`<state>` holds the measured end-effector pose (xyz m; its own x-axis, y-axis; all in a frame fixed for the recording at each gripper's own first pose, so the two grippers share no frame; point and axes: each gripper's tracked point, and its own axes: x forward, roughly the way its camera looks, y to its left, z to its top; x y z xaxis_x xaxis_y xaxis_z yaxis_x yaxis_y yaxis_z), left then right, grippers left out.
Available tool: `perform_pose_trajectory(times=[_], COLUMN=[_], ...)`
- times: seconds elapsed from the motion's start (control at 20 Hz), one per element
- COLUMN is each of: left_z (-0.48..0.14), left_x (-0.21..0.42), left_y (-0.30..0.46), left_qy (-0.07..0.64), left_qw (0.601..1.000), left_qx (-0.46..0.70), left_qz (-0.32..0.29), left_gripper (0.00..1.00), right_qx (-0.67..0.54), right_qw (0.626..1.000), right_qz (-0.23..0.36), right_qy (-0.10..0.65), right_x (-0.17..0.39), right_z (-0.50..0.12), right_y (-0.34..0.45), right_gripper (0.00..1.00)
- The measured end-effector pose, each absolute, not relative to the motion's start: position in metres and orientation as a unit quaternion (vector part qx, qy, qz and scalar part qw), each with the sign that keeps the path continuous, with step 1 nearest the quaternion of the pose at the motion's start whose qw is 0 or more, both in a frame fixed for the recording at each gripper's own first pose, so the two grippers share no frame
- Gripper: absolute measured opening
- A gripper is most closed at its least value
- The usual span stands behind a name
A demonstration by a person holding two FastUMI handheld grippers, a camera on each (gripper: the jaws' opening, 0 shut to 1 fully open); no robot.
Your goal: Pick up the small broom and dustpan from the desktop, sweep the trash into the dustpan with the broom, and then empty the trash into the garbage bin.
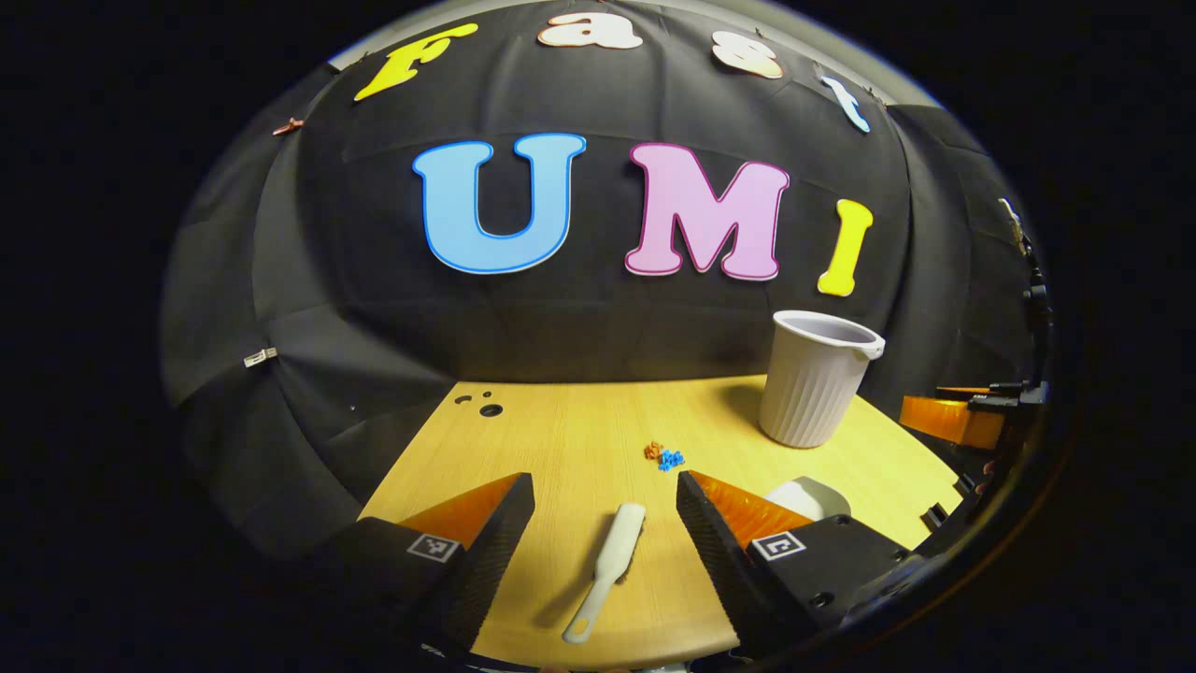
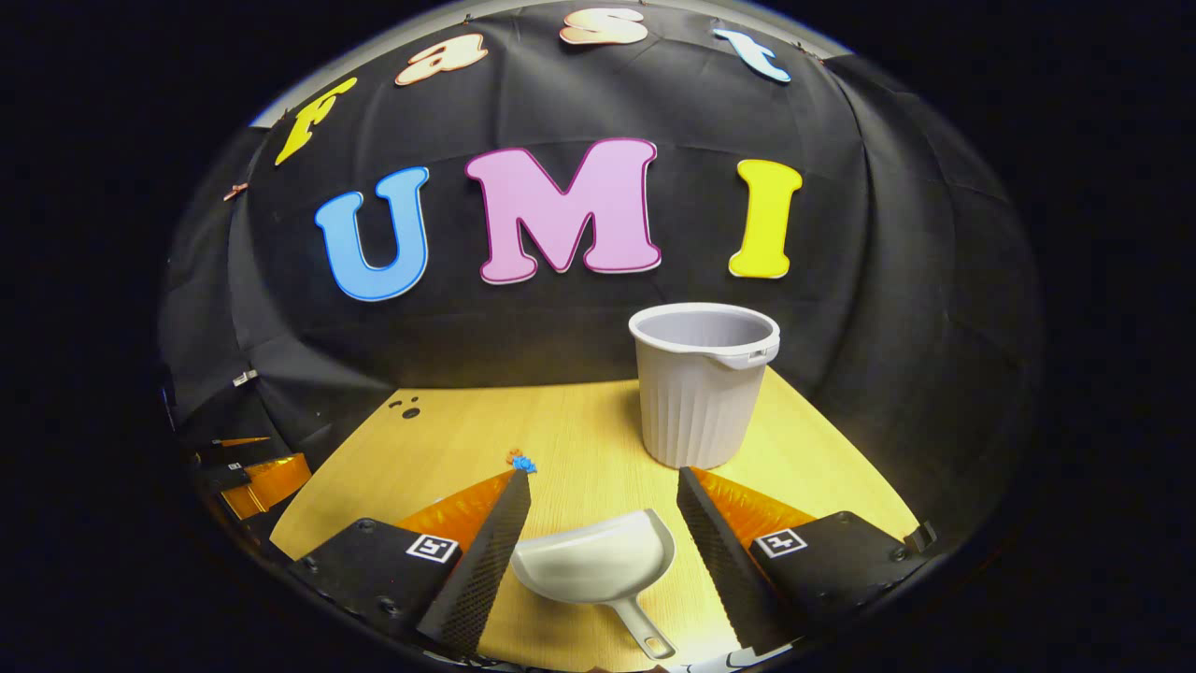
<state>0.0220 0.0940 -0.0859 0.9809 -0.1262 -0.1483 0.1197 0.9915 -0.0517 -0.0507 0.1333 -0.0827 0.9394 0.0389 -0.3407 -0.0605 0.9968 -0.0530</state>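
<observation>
The small white broom (image 1: pixel 605 570) lies flat on the wooden desktop (image 1: pixel 561 425), its handle end toward me, right between the spread fingers of my left gripper (image 1: pixel 605 481), which is open and empty. The white dustpan (image 2: pixel 598 561) rests on the desktop with its handle pointing at me, between the fingers of my open right gripper (image 2: pixel 605 475); neither finger touches it. A little heap of orange and blue trash (image 1: pixel 663 456) (image 2: pixel 520 460) sits mid-table. The white ribbed garbage bin (image 1: pixel 813 383) (image 2: pixel 705 393) stands upright behind it, at the right.
The desktop (image 2: pixel 579 421) ends at the black cloth wall behind. Small dark holes (image 1: pixel 486 407) mark its far left corner. The dustpan's edge (image 1: pixel 811 495) peeks past my left gripper's right finger. The other gripper (image 1: pixel 953 416) (image 2: pixel 257 477) sits at each view's side.
</observation>
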Motion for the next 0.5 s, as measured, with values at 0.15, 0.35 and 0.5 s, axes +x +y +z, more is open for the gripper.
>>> perform_pose_trajectory(times=[0.15,0.35,0.5], left_z=[-0.113,-0.160,-0.199], left_x=[0.028,0.040,0.049], left_y=[0.093,0.087,0.079], left_qy=[0.116,0.179,0.232], left_qw=[0.990,0.978,0.961], left_qx=[-0.007,0.042,0.068], left_qz=[-0.080,-0.101,-0.134], left_gripper=[0.98,0.98,0.98], right_qx=[-0.039,-0.047,-0.050], right_qw=[0.980,0.974,0.971], right_qz=[0.024,0.029,0.032], right_qy=[0.194,0.219,0.230], right_x=[-0.052,-0.054,-0.056], right_z=[-0.098,-0.114,-0.123], right_y=[0.132,0.132,0.131], right_gripper=[0.99,0.99,0.99])
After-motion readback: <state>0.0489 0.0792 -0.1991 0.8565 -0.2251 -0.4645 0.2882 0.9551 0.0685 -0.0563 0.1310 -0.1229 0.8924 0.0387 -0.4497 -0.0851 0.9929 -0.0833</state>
